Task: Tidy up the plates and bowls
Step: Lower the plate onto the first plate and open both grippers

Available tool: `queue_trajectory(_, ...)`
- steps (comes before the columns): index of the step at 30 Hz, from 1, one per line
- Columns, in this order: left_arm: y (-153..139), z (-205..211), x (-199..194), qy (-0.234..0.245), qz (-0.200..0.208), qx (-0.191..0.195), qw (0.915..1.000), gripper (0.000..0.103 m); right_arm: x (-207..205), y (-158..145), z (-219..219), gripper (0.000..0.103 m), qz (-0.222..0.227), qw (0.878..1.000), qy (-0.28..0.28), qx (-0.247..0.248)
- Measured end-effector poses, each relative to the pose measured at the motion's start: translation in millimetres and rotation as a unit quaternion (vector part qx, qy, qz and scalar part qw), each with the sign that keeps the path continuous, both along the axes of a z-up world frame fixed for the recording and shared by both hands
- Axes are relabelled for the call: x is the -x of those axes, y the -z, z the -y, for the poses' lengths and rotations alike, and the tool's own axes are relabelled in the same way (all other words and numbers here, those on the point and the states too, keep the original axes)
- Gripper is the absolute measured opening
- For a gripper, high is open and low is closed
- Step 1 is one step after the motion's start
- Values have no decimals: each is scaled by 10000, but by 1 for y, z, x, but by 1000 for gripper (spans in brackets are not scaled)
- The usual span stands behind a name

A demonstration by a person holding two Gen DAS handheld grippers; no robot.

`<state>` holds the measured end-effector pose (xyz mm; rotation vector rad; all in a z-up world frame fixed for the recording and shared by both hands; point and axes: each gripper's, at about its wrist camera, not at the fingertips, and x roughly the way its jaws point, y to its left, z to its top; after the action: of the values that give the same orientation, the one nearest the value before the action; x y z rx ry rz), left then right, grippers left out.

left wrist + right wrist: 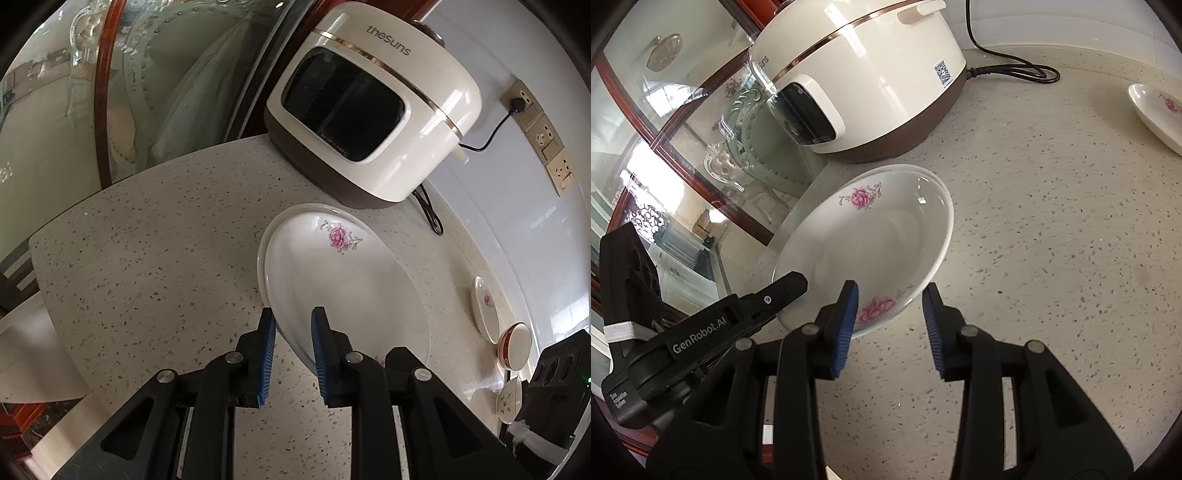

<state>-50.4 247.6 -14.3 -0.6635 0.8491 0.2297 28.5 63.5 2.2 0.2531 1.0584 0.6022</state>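
Blue-padded fingers of the left gripper fill the bottom of the left wrist view, nearly shut, pinching the near rim of a white flowered plate. That plate stretches ahead of the tips and slightly to their right, its near edge lifted off the speckled counter. Beyond its far edge stands a cream rice cooker. Far to the right of the tool, by the wall, lie a second flowered plate, a small orange-rimmed bowl and another dish.

From the right wrist view, the right gripper stands parted, its pads on either side of the same plate's rim without pressing it; one finger reaches over the rim by the pink flower. Left of this tool, the other gripper's black arm reaches to the opposite rim. So I judge the plate hangs from the left pinch alone.

Risks from here, as I judge them: glazed ceramic held by one narrow edge may pivot or slide out and chip on the counter. Swinging it forward could knock the cooker, just beyond it.
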Motion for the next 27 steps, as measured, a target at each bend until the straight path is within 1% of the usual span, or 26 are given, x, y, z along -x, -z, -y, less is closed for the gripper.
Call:
queue_trajectory(9, 0, 1, 0, -41, 5, -175, 9998, 20, 0, 0, -8, 45, 150, 9997, -82, 165)
queue_trajectory(14, -4, 5, -1, -100, 38, -553, 9984, 20, 1, -3, -6, 45, 326, 9992, -53, 242)
queue_trajectory(17, -5, 6, -3, -145, 37, -733, 9972, 18, -1, -4, -2, 47, 421, 9988, 29, 254)
queue_trajectory(27, -1, 4, -10, -237, -4, -1124, 9934, 15, -12, 6, 14, 49, 307, 9987, 300, 256)
